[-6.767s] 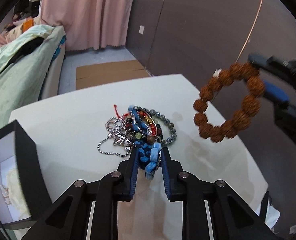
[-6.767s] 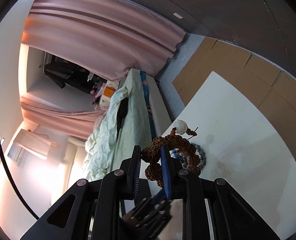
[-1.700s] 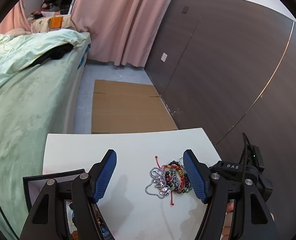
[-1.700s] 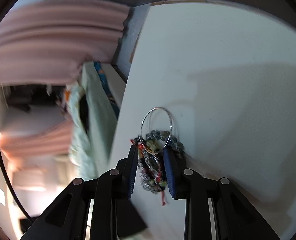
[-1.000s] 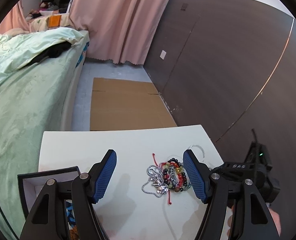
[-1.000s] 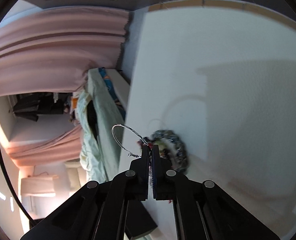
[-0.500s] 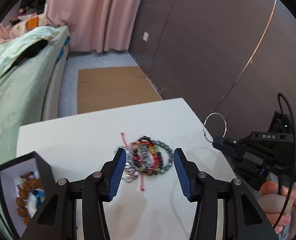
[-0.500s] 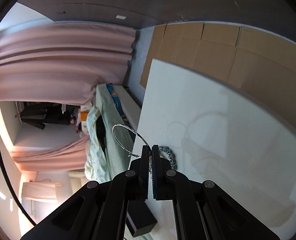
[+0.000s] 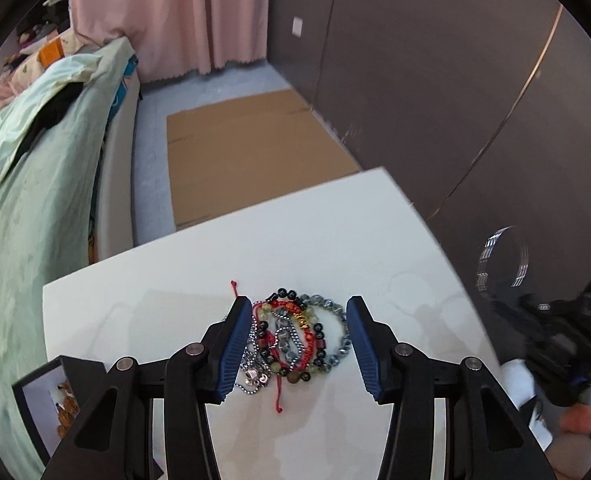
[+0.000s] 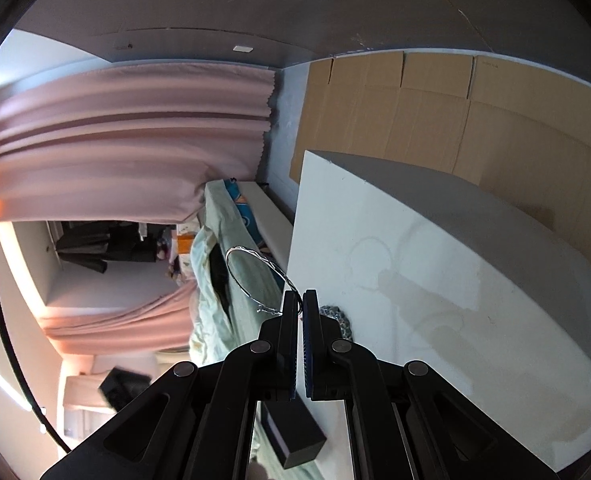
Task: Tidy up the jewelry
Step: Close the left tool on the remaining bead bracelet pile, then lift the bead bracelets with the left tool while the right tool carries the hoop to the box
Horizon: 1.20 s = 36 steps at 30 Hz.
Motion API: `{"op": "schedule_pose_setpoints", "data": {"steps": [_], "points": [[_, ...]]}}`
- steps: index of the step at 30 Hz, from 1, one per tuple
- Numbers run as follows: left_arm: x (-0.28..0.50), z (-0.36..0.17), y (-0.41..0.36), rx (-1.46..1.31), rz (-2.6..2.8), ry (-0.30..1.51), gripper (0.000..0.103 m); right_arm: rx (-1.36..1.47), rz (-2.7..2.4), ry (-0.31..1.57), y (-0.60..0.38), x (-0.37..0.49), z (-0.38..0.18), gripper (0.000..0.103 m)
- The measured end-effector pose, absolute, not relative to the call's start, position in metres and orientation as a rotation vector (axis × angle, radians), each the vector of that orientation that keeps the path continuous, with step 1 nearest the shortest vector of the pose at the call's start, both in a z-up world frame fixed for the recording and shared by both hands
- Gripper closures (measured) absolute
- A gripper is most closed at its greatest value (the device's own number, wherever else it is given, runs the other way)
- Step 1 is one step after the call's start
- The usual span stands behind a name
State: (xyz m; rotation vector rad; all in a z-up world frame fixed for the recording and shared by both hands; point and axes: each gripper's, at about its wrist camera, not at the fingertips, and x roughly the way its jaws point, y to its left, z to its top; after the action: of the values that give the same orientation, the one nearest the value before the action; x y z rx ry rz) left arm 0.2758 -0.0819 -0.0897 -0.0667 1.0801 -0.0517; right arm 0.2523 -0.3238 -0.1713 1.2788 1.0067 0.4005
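A pile of bead bracelets and chains [image 9: 293, 338] lies on the white table [image 9: 175, 304]. My left gripper [image 9: 295, 344] is open and hovers just above the pile, which shows between its blue pads. My right gripper [image 10: 300, 300] is shut on a thin silver bangle [image 10: 251, 270] and holds it in the air off the table's right edge; the bangle shows blurred in the left wrist view [image 9: 503, 258]. A black jewelry box [image 9: 55, 404] with brown beads inside stands at the table's near left corner; it also shows in the right wrist view [image 10: 295, 436].
A bed with a pale green cover [image 9: 27, 184] runs along the left of the table. Flat cardboard [image 9: 247, 160] lies on the floor beyond the table. A dark wall [image 9: 435, 80] stands to the right. Pink curtains [image 9: 167, 16] hang at the back.
My left gripper has come lower and closer over the pile, its jaws narrower than a second ago. My right gripper has lifted the silver bangle off the pile and away to the right.
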Motion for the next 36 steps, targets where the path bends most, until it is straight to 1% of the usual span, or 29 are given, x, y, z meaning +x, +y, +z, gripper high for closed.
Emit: {"op": "schedule_pose_setpoints", "data": {"steps": [2, 5, 8, 10, 15, 20, 28, 36], "points": [[0.280, -0.099, -0.082, -0.048, -0.030, 1.112, 0.052, 1.289, 0.406, 1.007, -0.326, 0.252, -0.171, 0.101], [0.285, -0.115, -0.078, -0.038, -0.006, 1.162, 0.075, 1.302, 0.413, 1.007, -0.334, 0.250, -0.172, 0.101], [0.286, -0.125, -0.074, -0.048, 0.004, 1.189, 0.076, 1.313, 0.416, 1.001, -0.337, 0.246, -0.171, 0.101], [0.288, -0.130, -0.073, -0.032, 0.024, 1.198, 0.079, 1.322, 0.418, 1.001, -0.339, 0.246, -0.171, 0.101], [0.293, -0.141, -0.073, -0.022, 0.043, 1.220, 0.080, 1.336, 0.424, 1.005, -0.340, 0.246, -0.172, 0.101], [0.297, -0.141, -0.074, -0.009, 0.056, 1.195, 0.081, 1.333, 0.424, 1.004, -0.340, 0.246, -0.172, 0.101], [0.295, -0.143, -0.051, -0.170, 0.031, 1.201, 0.082, 1.313, 0.441, 1.007, -0.334, 0.244, -0.173, 0.101], [0.288, -0.143, -0.051, -0.163, 0.032, 1.203, 0.083, 1.290, 0.451, 1.006, -0.329, 0.241, -0.170, 0.101]]}}
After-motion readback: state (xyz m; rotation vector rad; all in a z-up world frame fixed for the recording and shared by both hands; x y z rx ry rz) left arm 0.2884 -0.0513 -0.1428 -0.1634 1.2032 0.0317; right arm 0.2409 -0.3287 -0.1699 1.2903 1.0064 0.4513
